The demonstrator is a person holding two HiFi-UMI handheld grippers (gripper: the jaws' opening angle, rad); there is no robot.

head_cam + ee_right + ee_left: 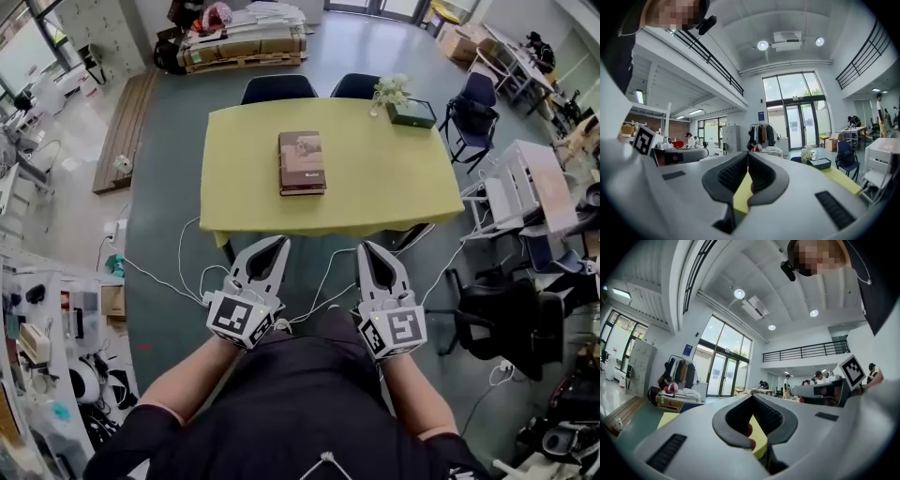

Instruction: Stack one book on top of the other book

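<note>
While well apart from books [302, 161], plant [390, 91].

The person wears a black short-sleeved shirt [300, 403]. A thin pale edge shows at the hem of the left sleeve [127, 445], perhaps a trim, though it is too small to tell. A thin white cord [326, 461] lies at the chest. The left gripper [279, 244] and the right gripper [367, 248] look alike: smooth pale grey shells that taper to pointed beaks, lined inside with black ribbed pads [764, 414]. At its back end each carries a white cube [242, 319] printed with black square markers. Dark slotted grilles [832, 208] are set into the shells. Thin white cables [319, 281] trail from both grippers.
</note>
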